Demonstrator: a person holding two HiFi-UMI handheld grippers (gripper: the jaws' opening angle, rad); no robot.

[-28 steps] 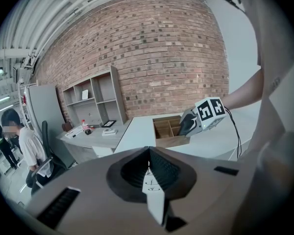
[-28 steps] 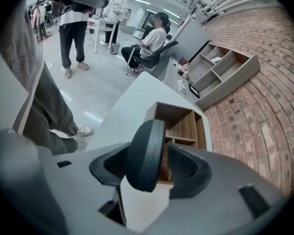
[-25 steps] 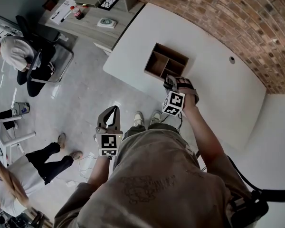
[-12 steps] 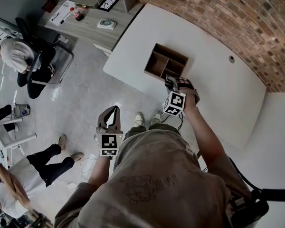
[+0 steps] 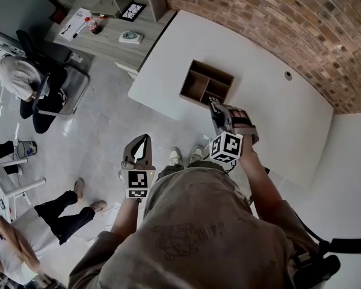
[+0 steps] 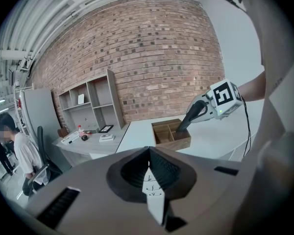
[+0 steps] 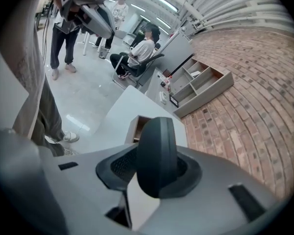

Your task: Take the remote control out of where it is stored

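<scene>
A brick wall point(image 5: 277, 23) curves behind the white table point(image 5: 277, 119). On the table, near its front edge, sits a wooden organizer point(image 5: 195, 84) split into open compartments. The left gripper point(image 6: 149, 155) hangs off the table over the floor, its jaws pressed together with nothing between them. The right gripper point(image 5: 216, 107) hovers at the organizer's near right corner. Its jaws have just been closing and now pinch the dark remote control point(image 7: 157, 153), which stands upright between them. Whether the remote's far end is clear of its compartment I cannot tell.
</scene>
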